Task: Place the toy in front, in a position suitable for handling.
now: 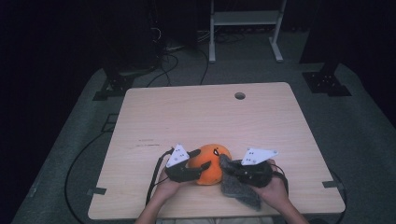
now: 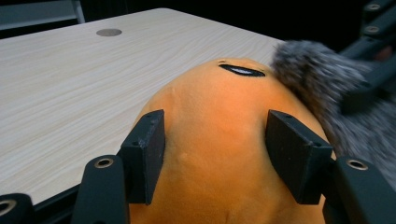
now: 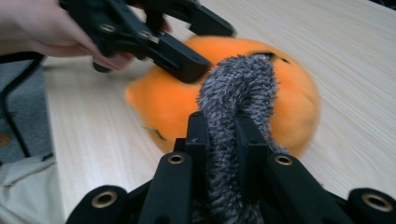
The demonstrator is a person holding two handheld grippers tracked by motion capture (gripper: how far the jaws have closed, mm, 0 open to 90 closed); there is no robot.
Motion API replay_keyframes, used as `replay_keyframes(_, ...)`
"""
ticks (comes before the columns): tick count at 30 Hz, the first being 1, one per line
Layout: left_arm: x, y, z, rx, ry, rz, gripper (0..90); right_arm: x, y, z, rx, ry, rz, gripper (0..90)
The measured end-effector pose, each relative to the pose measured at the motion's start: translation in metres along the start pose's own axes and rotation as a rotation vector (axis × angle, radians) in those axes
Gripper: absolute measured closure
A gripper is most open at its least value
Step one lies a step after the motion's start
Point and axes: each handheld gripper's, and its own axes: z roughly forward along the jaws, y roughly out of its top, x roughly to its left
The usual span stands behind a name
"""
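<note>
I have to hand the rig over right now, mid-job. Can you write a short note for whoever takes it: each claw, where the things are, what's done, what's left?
Left claw: its jaws straddle the orange plush toy on both sides and press into it, steadying it on the table.
Right claw: shut on a fuzzy grey cloth, whose free end lies against the toy's top; the rest hangs below the right hand near the table's front edge.
Done: toy held, cloth gripped and brought up to it.
Left: apparently wiping the toy with the cloth; how far that has gone cannot be told.
</note>
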Motion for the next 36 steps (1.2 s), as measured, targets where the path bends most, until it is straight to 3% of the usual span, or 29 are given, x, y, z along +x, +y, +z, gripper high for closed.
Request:
replay_keyframes(3,0.001,0.000,-0.001,0.003,-0.005,0.004,38.7,-0.006,-0.002,0.002,0.014,-0.033,0.007,77.4)
replay_keyframes(8,0.002,0.001,-0.001,0.007,-0.013,0.000,38.5,-0.027,-0.013,-0.003,0.063,-0.139,0.047,77.7)
replay_keyframes(11,0.003,0.000,0.000,0.004,-0.011,-0.012,38.1,-0.018,-0.008,-0.004,0.015,-0.062,0.070,77.7)
replay_keyframes(13,0.003,0.000,0.000,0.006,-0.011,-0.012,38.0,-0.007,-0.002,0.000,0.005,-0.035,0.029,77.6)
replay_keyframes(15,0.003,0.000,-0.001,0.007,-0.010,-0.010,38.1,0.000,0.001,0.003,0.012,-0.054,-0.022,77.6)
replay_keyframes(20,0.003,0.000,0.000,0.006,-0.012,-0.006,38.0,-0.024,-0.009,0.000,0.050,-0.122,0.044,77.8)
replay_keyframes(22,0.003,0.001,0.000,0.006,-0.011,-0.009,38.0,-0.030,-0.012,-0.001,0.060,-0.115,0.069,78.1)
replay_keyframes(24,0.003,0.000,0.000,0.006,-0.007,-0.009,37.8,-0.024,-0.010,-0.003,0.037,-0.067,0.081,78.1)
replay_keyframes(27,0.003,0.000,0.001,0.001,-0.004,-0.010,37.8,-0.002,0.000,0.000,0.003,0.028,0.014,78.0)
replay_keyframes(30,0.002,0.003,-0.001,0.010,-0.003,0.004,35.5,0.006,0.003,0.009,0.035,-0.005,-0.042,77.6)
replay_keyframes(33,0.001,0.009,-0.008,-0.003,-0.012,0.022,28.1,-0.006,-0.002,0.009,0.035,-0.037,0.006,77.5)
replay_keyframes(36,0.000,0.008,-0.009,0.010,-0.014,0.035,35.0,-0.017,-0.008,0.004,0.045,-0.089,0.020,77.3)
